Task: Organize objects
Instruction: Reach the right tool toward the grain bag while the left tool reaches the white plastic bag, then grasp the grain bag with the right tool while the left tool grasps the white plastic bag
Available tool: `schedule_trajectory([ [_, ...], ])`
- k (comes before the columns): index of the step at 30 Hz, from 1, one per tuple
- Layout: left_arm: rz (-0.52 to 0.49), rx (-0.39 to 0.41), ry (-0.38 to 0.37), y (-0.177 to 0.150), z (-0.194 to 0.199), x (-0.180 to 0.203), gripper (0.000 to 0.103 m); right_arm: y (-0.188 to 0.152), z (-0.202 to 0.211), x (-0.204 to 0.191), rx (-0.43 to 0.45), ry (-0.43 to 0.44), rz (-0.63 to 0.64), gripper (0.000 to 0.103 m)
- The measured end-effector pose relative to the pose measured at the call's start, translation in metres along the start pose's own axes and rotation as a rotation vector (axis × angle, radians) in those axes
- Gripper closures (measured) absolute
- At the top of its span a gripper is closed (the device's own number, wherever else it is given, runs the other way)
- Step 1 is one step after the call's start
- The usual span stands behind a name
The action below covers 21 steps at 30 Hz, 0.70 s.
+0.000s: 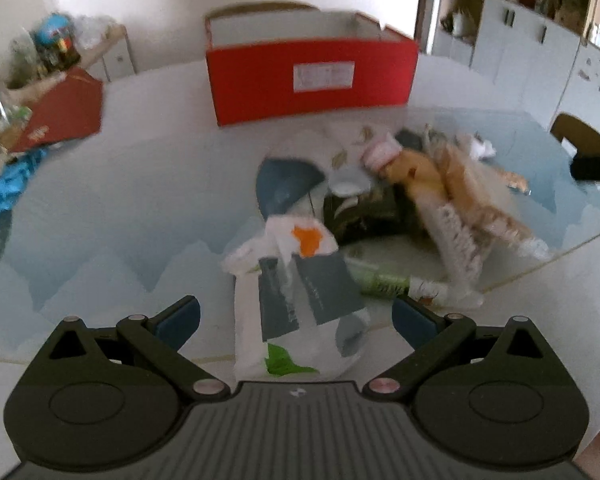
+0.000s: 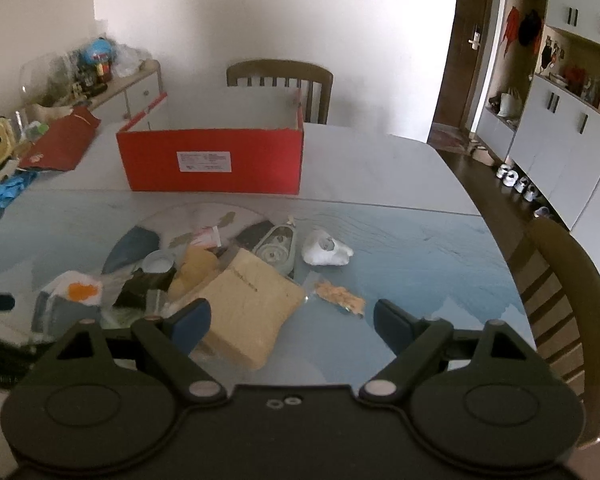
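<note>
While both claws hang spread wide and grasp nothing, a red box (image 2: 210, 160) stands open-topped on the worktop (image 2: 400, 248). In front of the box lies a heap of small objects (image 2: 204, 276) — the left claw (image 1: 296, 316) over a white plastic bag (image 1: 296, 300), the right claw (image 2: 292, 320) over a tan pouch (image 2: 248, 304).

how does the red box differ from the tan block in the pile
The red box stands upright and open-topped behind the pile, with a white label on its front; the tan block lies tilted among the clutter, nearer the right claw, plain-faced and smaller. Both rest on the table, and neither is gripped.
</note>
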<state>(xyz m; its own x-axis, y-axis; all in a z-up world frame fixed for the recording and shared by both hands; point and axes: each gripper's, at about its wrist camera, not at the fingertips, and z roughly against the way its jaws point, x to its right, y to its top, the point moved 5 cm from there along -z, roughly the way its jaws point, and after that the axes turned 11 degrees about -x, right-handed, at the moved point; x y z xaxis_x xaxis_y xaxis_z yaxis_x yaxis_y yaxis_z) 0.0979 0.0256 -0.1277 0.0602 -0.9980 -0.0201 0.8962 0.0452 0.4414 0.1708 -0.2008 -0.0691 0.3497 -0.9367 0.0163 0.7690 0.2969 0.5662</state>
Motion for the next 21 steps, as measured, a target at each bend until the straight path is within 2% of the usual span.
schedule_trajectory([
  [3, -0.023, -0.025, 0.007, 0.000, -0.009, -0.002, 0.001, 0.011, -0.016, -0.007, -0.022, 0.011, -0.022, 0.015],
  [11, -0.008, -0.098, -0.043, 0.001, -0.031, -0.011, 0.001, 0.030, -0.064, -0.022, -0.130, 0.077, -0.103, 0.015],
  [16, -0.003, -0.123, -0.066, 0.001, -0.040, -0.014, 0.001, 0.028, -0.087, -0.014, -0.191, 0.083, -0.194, 0.015],
  [21, -0.010, -0.145, -0.083, -0.001, -0.047, -0.014, 0.001, 0.021, -0.102, -0.005, -0.244, 0.133, -0.295, 0.015],
])
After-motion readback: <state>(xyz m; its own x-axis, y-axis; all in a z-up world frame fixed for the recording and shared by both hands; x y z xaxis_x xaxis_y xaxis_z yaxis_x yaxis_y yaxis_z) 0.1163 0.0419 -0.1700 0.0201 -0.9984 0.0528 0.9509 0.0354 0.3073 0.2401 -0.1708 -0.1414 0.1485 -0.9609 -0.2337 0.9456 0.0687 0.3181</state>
